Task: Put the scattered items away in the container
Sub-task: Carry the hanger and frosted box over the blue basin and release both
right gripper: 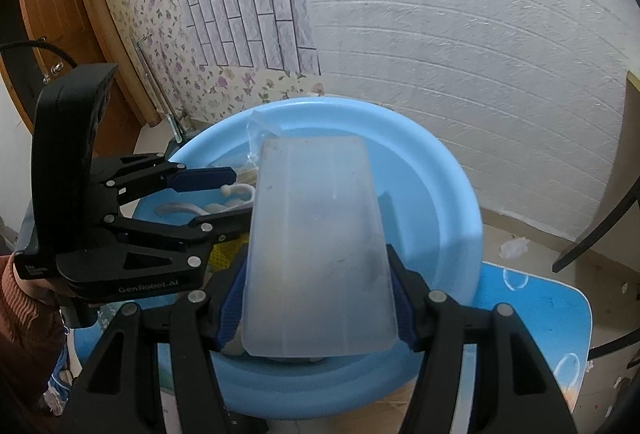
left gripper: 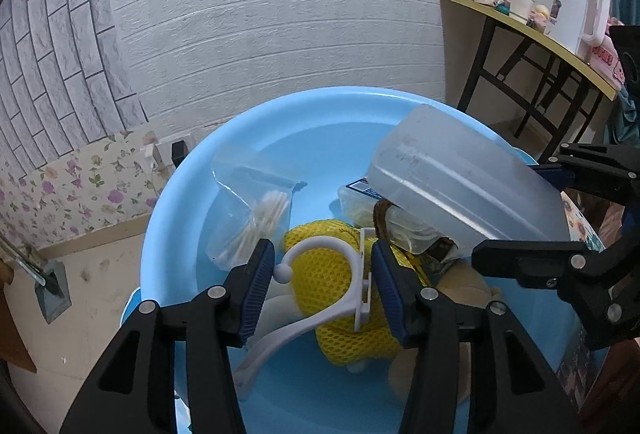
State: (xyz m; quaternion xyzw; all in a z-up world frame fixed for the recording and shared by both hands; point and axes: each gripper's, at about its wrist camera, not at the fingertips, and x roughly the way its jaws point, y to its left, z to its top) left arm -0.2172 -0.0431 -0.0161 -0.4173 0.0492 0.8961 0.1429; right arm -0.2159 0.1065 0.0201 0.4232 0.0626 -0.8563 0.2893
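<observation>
A light blue basin (left gripper: 224, 145) holds a yellow mesh item (left gripper: 320, 266), a clear bag of cotton swabs (left gripper: 256, 209), a small clear box (left gripper: 360, 201) and a white plastic hook (left gripper: 320, 274). My left gripper (left gripper: 322, 274) is over the basin with its pads on either side of the white hook, touching it. My right gripper (right gripper: 320, 298) is shut on a frosted plastic box (right gripper: 316, 242) and holds it tilted above the basin (right gripper: 440, 201). The frosted box (left gripper: 460, 181) and the right gripper (left gripper: 560, 218) also show in the left wrist view. The left gripper (right gripper: 216, 197) shows in the right wrist view.
The basin stands on a blue patterned stool (right gripper: 532, 306). A table (left gripper: 532, 29) with cups and a white jug stands at the right. A white wall and floral wallpaper lie behind. A wooden door (right gripper: 48, 13) is at the left.
</observation>
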